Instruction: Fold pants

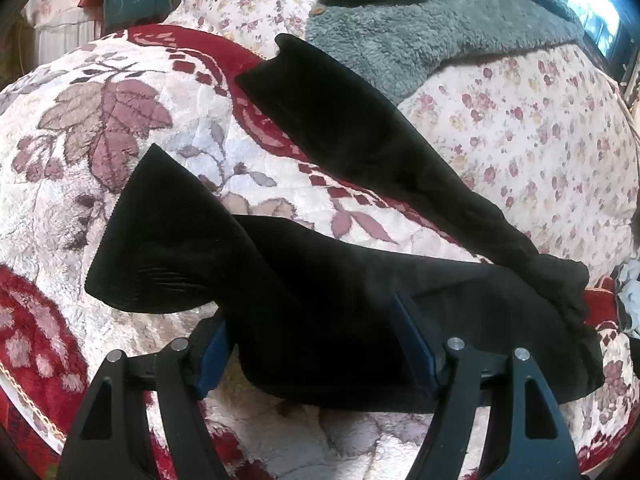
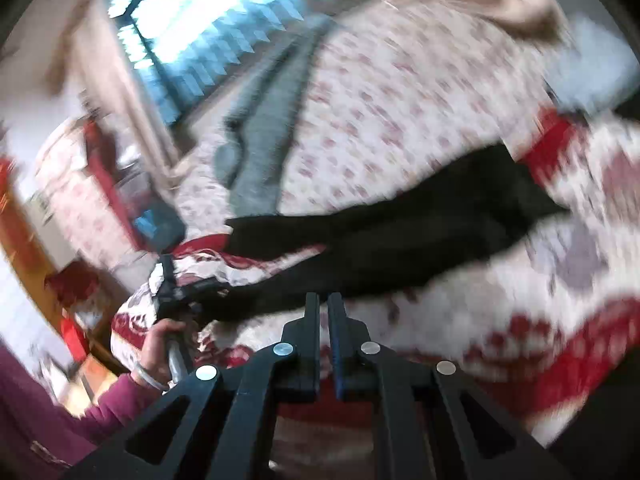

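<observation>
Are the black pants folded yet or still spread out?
Spread out: the pants lie with both legs splayed apart on the blanket, one leg between the open left tool.

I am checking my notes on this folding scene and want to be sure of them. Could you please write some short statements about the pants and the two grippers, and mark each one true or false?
1. The pants are black. True.
2. The left gripper is shut tight with nothing between its fingers. False: its fingers stand wide apart, with pants fabric lying between them.
3. The right gripper has its fingers almost together. True, and no cloth shows between them.
4. The pants are already folded into a neat square. False: both legs lie spread apart on the floral blanket.
5. A grey fleece garment lies beyond the pants. True.
</observation>
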### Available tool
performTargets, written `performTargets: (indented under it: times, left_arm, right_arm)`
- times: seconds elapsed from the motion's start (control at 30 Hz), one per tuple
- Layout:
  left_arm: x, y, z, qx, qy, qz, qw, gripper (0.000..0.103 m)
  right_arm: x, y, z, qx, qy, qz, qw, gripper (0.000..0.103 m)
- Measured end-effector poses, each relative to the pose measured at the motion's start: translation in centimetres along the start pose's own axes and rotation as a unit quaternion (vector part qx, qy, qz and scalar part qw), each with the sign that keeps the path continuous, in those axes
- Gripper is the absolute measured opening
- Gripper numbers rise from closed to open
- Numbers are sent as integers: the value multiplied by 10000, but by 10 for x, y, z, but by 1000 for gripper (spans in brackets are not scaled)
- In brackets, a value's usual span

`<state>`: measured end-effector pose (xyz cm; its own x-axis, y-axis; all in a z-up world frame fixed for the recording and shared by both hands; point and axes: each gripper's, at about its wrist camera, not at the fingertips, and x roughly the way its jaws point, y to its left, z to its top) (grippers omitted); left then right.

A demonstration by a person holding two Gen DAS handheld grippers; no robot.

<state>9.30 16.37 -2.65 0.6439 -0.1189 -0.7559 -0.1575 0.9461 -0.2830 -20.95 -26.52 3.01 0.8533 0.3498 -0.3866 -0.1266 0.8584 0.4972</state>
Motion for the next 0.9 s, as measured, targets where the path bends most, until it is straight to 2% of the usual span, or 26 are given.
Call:
performTargets:
  times: [0.07,0.13,0.2,0.23,0.27,0.3,0.33,0.4,0.47,0.6,0.7,0.77,0.8,0.9]
  left_arm:
    - [-2,0,-1,-48,-10,-34,10000,74]
    - [-5,-2,-2,-4,-37,-5,10000,74]
    - [-7,-5,-3,83,-47,-10,10000,74]
    - [-8,-7,-4,157,-61,12,9999,74]
    - [-8,-9,-4,224,-77,52,9997,74]
    - [-8,-9,-5,251,-91,63,9996,74]
    - [-8,-9,-5,250,-107,30,9996,74]
    - [-7,-8,-6,191,-124,-4,9997,77]
    - [-6,-8,-7,175,-161,-22,9997,78]
    - [-4,-13,-6,270,-260,-10,9993,87]
    - [4,-19,-9,446,-328,100,9984,92]
    - [12,-24,-13,633,-278,127,9975,93]
    - [14,-28,-16,729,-301,171,9967,93]
    - [17,-38,-24,912,-447,201,9946,94]
  right_arm:
    - [21,-15,-2,401,524,278,9974,9]
    - [31,-25,-1,488,582,-4,9971,9]
    - [30,-21,4,-61,294,-345,9990,9]
    - [29,-14,7,-535,145,-517,9971,9]
    - [28,-5,9,-1106,-37,-637,9918,9]
    - [25,0,9,-1388,-199,-669,9879,9]
    - [23,5,10,-1730,-472,-649,9817,9]
    - [14,11,13,-2237,-1003,-224,9692,8]
    - [15,11,19,-2378,-1291,55,9627,9]
    - [41,-9,35,-1916,-682,437,9781,9]
    - [48,-27,43,-1572,-738,246,9845,9]
    - [55,-40,51,-1297,-810,-169,9881,9]
    - [56,-44,54,-1228,-886,-214,9882,9]
    - [64,-57,59,-1058,-1035,-697,9865,9]
